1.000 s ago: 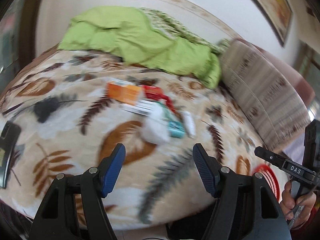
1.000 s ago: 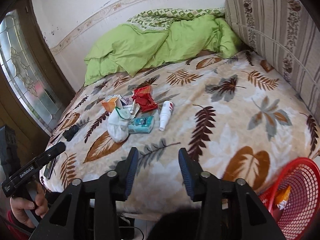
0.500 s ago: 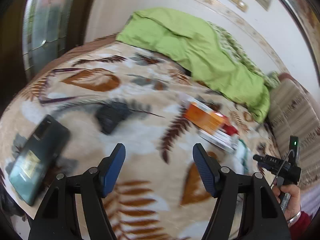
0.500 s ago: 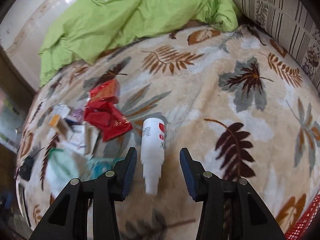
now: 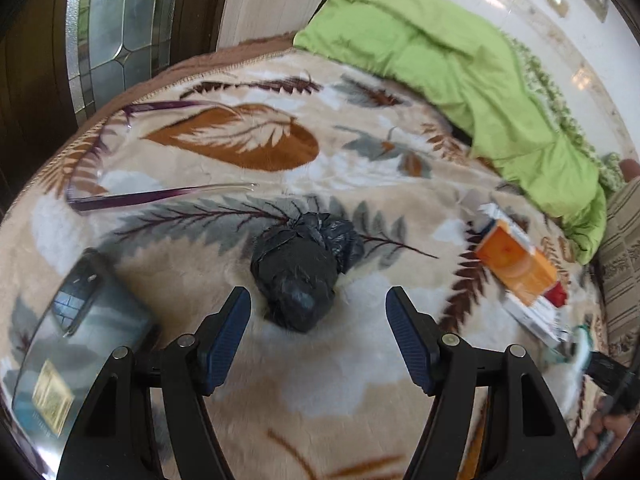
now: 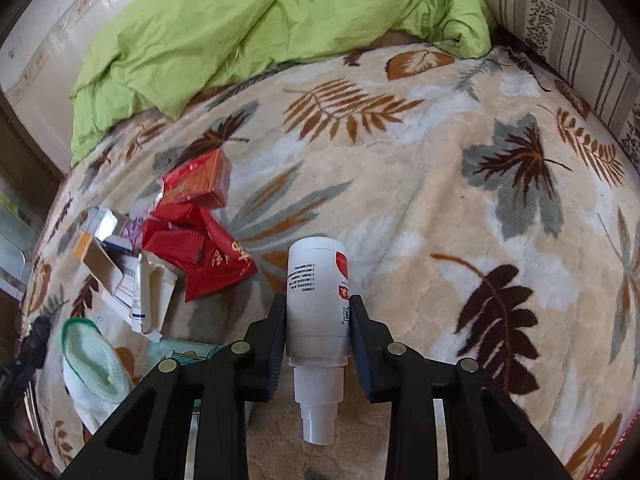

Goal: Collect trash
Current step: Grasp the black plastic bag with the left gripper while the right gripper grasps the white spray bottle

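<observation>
Trash pickup on a bed [image 6: 400,184] w/ a leaf-print blanket looks barely begun: nearly all the litter lies uncollected, and no bin shows in either view. The right hand-held gripper [image 6: 318,312] is closing on a white bottle [image 6: 318,280], which lies flat on the blanket w/ its nozzle toward the camera; both pads appear to touch its sides, and it has not left the blanket. The bottle is smooth plastic w/ a red label and small print, cap end narrow and stepped. The left hand-held gripper [image 5: 318,336] hangs w/ jaws apart and nothing between them, just short of a knotted black bag [image 5: 304,270], prob. its target. Left to gather, judging by the spread: red wrappers [image 6: 204,248] and a red box [image 6: 200,182] beside the bottle, an orange box [image 5: 516,264], torn white cartons [image 6: 136,292] and a pale green cloth [image 6: 92,364] at the blanket's edge. A phone [image 5: 76,344] and glasses [image 5: 120,160] lie near the bag; these are prob. not trash. A green quilt [image 6: 240,24] is bunched at the bed's far side.
</observation>
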`<state>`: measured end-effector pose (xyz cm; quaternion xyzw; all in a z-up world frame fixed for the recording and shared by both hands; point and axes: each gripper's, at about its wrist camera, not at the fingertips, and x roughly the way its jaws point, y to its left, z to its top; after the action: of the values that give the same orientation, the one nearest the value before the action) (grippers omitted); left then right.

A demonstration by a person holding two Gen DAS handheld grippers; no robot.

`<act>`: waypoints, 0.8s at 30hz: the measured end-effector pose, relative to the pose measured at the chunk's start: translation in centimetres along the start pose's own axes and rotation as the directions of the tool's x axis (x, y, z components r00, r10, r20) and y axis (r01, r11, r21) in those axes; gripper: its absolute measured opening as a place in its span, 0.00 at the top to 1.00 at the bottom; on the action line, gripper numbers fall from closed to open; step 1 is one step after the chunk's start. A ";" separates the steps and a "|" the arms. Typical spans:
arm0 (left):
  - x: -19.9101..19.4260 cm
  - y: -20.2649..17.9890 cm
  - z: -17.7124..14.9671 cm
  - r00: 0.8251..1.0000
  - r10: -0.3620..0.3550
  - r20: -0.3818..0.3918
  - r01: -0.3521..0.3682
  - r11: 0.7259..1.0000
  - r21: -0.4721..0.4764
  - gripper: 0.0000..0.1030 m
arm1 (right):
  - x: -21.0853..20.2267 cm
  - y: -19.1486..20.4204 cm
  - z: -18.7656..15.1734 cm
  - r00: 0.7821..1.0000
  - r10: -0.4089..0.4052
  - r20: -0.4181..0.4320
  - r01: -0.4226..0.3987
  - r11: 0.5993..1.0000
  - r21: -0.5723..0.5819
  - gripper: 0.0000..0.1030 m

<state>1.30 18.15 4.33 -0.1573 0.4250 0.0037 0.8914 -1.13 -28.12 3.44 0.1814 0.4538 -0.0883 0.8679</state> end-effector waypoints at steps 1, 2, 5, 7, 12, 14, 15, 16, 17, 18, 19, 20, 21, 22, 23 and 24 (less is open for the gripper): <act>0.5 0.0 0.2 1.000 0.008 0.001 -0.008 1.000 -0.002 0.33 | -0.4 -0.3 0.1 1.000 0.000 0.012 0.000 1.000 0.005 0.70; 1.1 0.0 0.5 1.000 0.022 0.009 -0.022 1.000 -0.004 0.33 | -0.5 -0.3 0.2 1.000 0.003 0.018 -0.003 1.000 0.008 0.70; 2.2 0.0 1.1 0.998 0.041 0.037 -0.041 0.999 0.002 0.40 | -1.0 -0.2 0.2 0.999 0.017 0.030 -0.018 1.000 0.012 0.70; 2.4 -0.1 1.1 0.998 0.055 0.043 -0.056 0.998 0.010 0.53 | -1.4 0.1 0.1 0.999 0.027 0.041 -0.027 1.000 -0.002 0.70; 1.2 -0.6 -0.1 0.999 0.025 0.046 -0.025 1.000 0.012 0.62 | -2.7 0.6 0.1 0.995 0.028 0.096 -0.025 0.999 -0.032 0.70; 0.3 -1.6 -0.7 0.999 0.003 0.049 -0.004 0.999 0.038 0.62 | -3.3 0.9 -0.1 0.993 0.040 0.115 -0.036 0.999 -0.040 0.70; -0.1 -2.2 -1.0 0.998 -0.006 0.056 0.004 0.999 0.050 0.62 | -3.5 1.1 -0.2 0.992 0.045 0.122 -0.040 0.998 -0.045 0.70; -0.8 -3.0 -1.3 0.997 -0.020 0.069 0.016 0.998 0.068 0.62 | -3.8 1.2 -0.4 0.990 0.048 0.130 -0.042 0.998 -0.052 0.70; -1.7 -4.2 -1.7 0.996 -0.041 0.085 0.032 0.995 0.095 0.62 | -4.3 1.5 -0.7 0.988 0.054 0.142 -0.046 0.997 -0.063 0.70; -2.4 -5.1 -2.1 0.994 -0.054 0.099 0.042 0.992 0.115 0.62 | -4.7 1.8 -0.9 0.987 0.062 0.151 -0.052 0.996 -0.073 0.70; -3.2 -6.2 -2.6 0.991 -0.072 0.115 0.057 0.989 0.134 0.62 | -5.2 2.0 -1.2 0.984 0.072 0.161 -0.059 0.995 -0.081 0.70; -3.7 -7.0 -3.2 0.988 -0.094 0.122 0.076 0.986 0.147 0.62 | -5.9 2.4 -1.7 0.980 0.086 0.177 -0.070 0.993 -0.098 0.70; -4.4 -8.2 -3.9 0.984 -0.124 0.126 0.102 0.981 0.166 0.62 | -6.5 2.6 -2.1 0.977 0.095 0.189 -0.074 0.991 -0.113 0.70; -4.9 -9.1 -4.7 0.981 -0.144 0.128 0.119 0.976 0.183 0.62 | -7.0 2.9 -2.4 0.974 0.103 0.200 -0.078 0.989 -0.129 0.70; -5.5 -10.3 -5.6 0.978 -0.165 0.127 0.136 0.968 0.212 0.62 | -7.7 3.2 -2.9 0.971 0.112 0.213 -0.082 0.986 -0.145 0.70; -5.8 -11.1 -6.3 0.976 -0.180 0.126 0.148 0.962 0.229 0.62 | -8.4 3.5 -3.5 0.966 0.127 0.225 -0.093 0.983 -0.159 0.70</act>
<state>-5.60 6.55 8.14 -0.0925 0.3422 -0.1055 0.9291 -7.52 -23.66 9.35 0.1301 0.3426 -0.0270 0.9300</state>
